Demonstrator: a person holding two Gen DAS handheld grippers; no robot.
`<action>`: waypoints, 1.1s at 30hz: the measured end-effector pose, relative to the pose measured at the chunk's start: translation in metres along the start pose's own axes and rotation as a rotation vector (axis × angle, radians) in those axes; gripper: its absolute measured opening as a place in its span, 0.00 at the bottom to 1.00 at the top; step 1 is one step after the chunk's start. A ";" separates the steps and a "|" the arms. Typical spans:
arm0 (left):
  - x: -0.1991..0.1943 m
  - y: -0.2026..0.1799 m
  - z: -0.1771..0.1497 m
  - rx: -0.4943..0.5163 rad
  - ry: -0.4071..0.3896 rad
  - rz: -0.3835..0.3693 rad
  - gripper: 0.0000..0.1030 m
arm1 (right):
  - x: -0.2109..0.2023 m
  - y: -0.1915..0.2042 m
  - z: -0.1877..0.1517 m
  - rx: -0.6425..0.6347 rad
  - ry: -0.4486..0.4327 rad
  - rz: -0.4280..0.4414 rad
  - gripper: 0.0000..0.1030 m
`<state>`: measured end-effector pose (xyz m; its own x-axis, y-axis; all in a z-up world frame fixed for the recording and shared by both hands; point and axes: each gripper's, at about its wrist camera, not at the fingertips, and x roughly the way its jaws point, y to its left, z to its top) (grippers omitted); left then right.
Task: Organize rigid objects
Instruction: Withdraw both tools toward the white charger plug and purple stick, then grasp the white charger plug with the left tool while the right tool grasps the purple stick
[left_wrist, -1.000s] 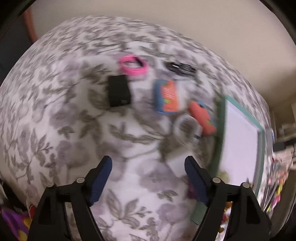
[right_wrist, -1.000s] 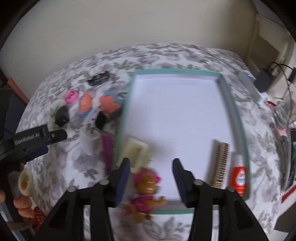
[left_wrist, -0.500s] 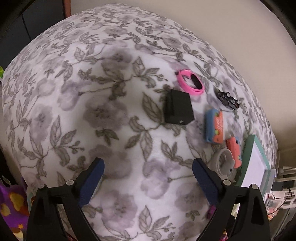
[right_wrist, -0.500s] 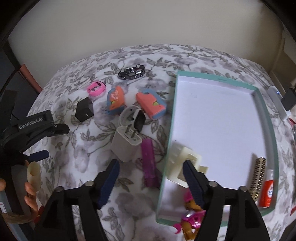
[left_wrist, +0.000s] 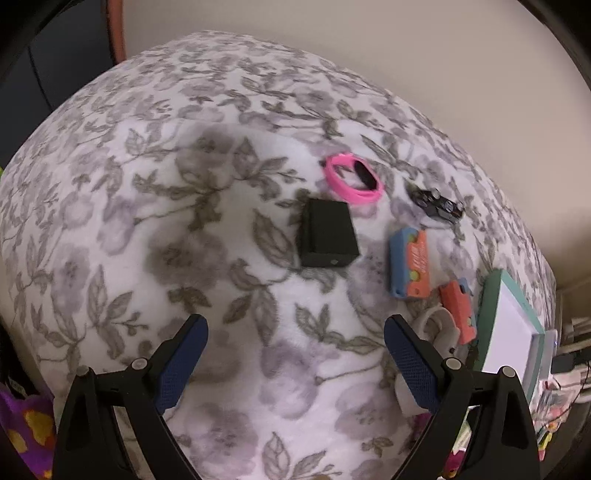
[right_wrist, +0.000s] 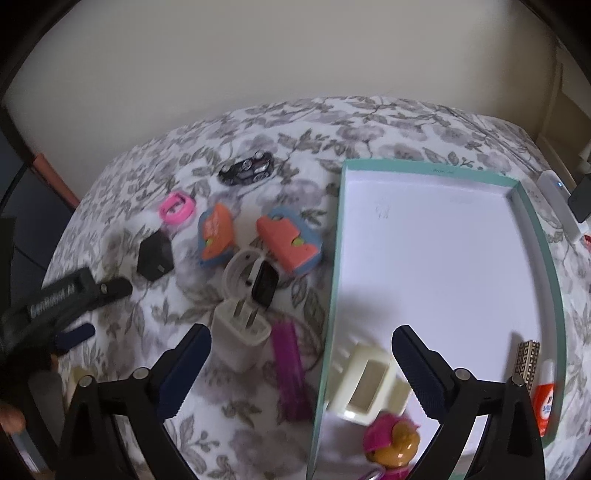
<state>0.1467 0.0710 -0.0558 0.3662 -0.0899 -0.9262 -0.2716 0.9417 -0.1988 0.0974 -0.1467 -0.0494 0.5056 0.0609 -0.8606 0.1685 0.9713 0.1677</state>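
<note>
Grey floral fabric covers the desk (right_wrist: 369, 122). On its left, the left gripper (left_wrist: 295, 354) hangs wide open and empty, a black rectangular box (left_wrist: 328, 233) lying ahead of it. Further right, the right gripper (right_wrist: 301, 363) is still opening, gripping nothing; a white plastic plug adapter (right_wrist: 240, 332) and purple plastic bar (right_wrist: 290, 373) lie between its fingers, and a cream rectangular frame (right_wrist: 365, 384) rests inside the teal-rimmed white tray (right_wrist: 554, 295).

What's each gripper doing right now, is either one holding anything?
Left gripper: open, holding nothing, above the floral blanket.
Right gripper: jaws opening, nothing gripped; the cream holder lies in the teal tray.
</note>
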 end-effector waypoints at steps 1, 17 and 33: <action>0.002 -0.004 -0.001 0.011 0.008 -0.011 0.93 | 0.000 -0.001 0.003 0.005 -0.002 -0.005 0.97; 0.010 -0.051 -0.014 0.091 0.075 -0.144 0.93 | -0.016 -0.051 0.024 0.151 -0.044 -0.092 0.97; 0.032 -0.100 -0.045 0.257 0.147 -0.120 0.93 | -0.021 -0.052 0.022 0.125 -0.045 -0.113 0.97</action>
<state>0.1451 -0.0408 -0.0797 0.2446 -0.2335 -0.9411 0.0061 0.9709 -0.2394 0.0965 -0.2037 -0.0299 0.5141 -0.0605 -0.8556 0.3290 0.9351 0.1316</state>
